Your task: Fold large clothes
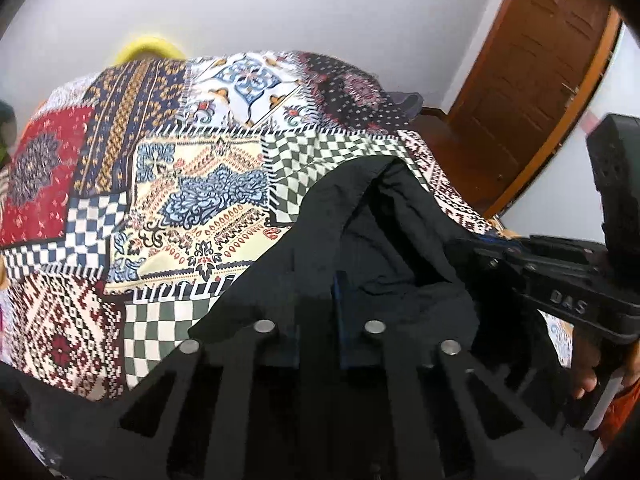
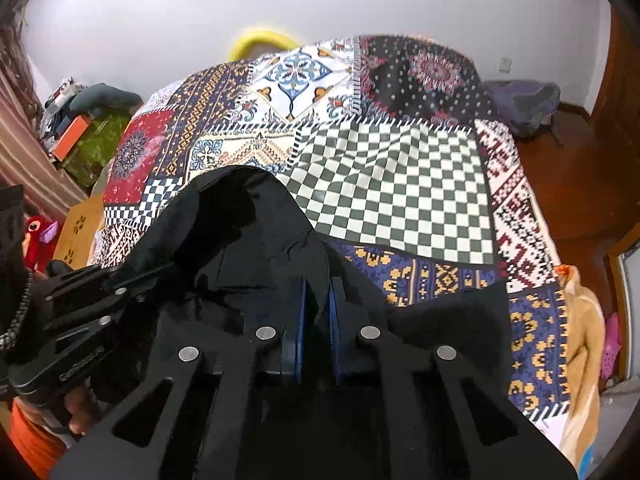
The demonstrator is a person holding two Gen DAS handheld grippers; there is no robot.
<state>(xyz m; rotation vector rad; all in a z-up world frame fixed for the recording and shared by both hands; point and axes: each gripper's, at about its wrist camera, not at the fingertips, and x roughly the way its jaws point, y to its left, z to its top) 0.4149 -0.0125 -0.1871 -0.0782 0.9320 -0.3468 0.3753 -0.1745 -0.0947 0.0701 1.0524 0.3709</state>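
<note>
Your left gripper [image 1: 318, 300] points steeply down, its blue pads drawn close with dark cloth bunched between them. Your right gripper [image 2: 317, 304] tilts down the same way, jaws nearly together and pinching a fold of the same cloth. The two tools sit side by side, each showing at the edge of the other's view. Your fingers [image 1: 586, 386] curl under the right tool's handle, just behind its body.

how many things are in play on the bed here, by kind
black garment: 1
patchwork bedspread: 1
grippers, left gripper and right gripper, both shut on the black garment: 2
total: 4
</note>
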